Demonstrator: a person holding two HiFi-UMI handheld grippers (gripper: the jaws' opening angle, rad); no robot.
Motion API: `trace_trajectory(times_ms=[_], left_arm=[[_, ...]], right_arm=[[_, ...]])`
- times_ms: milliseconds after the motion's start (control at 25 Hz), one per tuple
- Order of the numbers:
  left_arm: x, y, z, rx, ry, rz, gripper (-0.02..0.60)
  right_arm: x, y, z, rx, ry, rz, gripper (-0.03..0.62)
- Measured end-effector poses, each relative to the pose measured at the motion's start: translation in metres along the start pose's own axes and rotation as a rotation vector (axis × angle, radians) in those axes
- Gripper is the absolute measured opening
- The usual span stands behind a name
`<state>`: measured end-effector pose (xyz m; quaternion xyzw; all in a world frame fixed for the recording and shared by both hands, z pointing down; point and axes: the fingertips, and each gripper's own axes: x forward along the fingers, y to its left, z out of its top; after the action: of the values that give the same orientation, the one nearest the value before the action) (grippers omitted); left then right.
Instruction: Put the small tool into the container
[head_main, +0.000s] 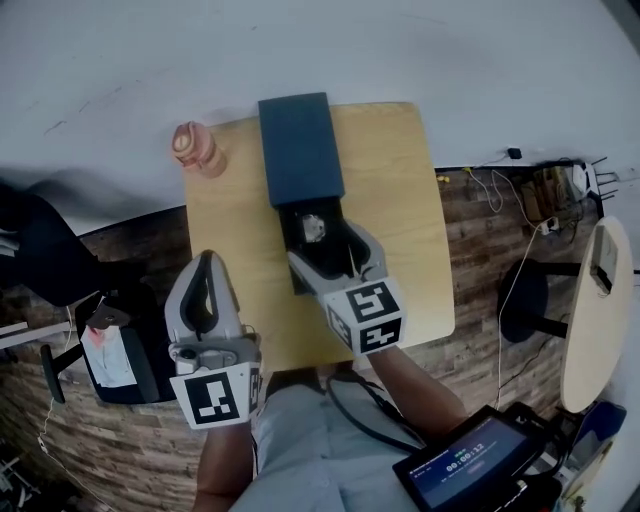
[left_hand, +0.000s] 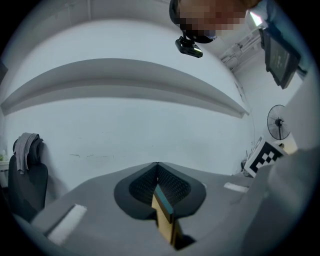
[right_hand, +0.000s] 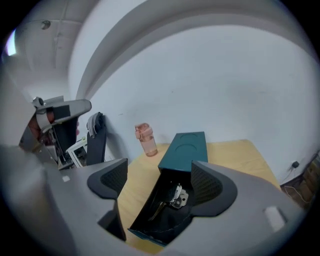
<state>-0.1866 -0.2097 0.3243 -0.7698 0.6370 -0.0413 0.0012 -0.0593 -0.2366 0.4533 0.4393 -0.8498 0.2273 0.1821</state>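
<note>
At the left, our left gripper (head_main: 207, 262) is held off the near left corner of the light wooden table (head_main: 400, 200). Its own view shows its jaws pressed together with nothing between them, pointing at a white wall. Beyond it, a translucent pink plastic bottle (head_main: 198, 148) stands upright at the table's far left corner.

At the table's middle lies the dark teal rectangular box (head_main: 300, 145), a sleeve with two round impressions on top. Its black inner tray (head_main: 295, 270) is slid out toward us. In that open tray we see the small tool (head_main: 313, 228): a little silvery metal piece with a slim dark stem (right_hand: 159, 208) trailing from it. It is too small for us to tell its kind.

Our right gripper (head_main: 335, 255) hangs over the open tray with its jaws apart. In the right gripper view, the tool (right_hand: 177, 195) lies loose between them, touched by neither.
</note>
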Motion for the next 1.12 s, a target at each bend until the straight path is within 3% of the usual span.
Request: trace_trajectory(times_ms=[160,440,760,1120], left_arm=[[-0.015,-0.029,0.023,-0.008,-0.037,-0.013,0.011],[-0.035,-0.089,0.077,0.007,-0.118,-0.038,0.011],[-0.062,-0.132,0.113,0.078,-0.199,-0.037,0.011],[-0.072,-0.150,0.128,0.092,-0.223,-0.039,0.011]], right_arm=[[-0.052,0.014,0.041,-0.040,-0.144,0.043,0.334],[-0.151,0.024,0.098,-0.150,-0.390,0.041,0.003],[-0.221,0.018,0.108,-0.229,-0.517,-0.031,0.002],[-0.246,0.021,0.113,-0.260,-0.559,-0.024,0.002]])
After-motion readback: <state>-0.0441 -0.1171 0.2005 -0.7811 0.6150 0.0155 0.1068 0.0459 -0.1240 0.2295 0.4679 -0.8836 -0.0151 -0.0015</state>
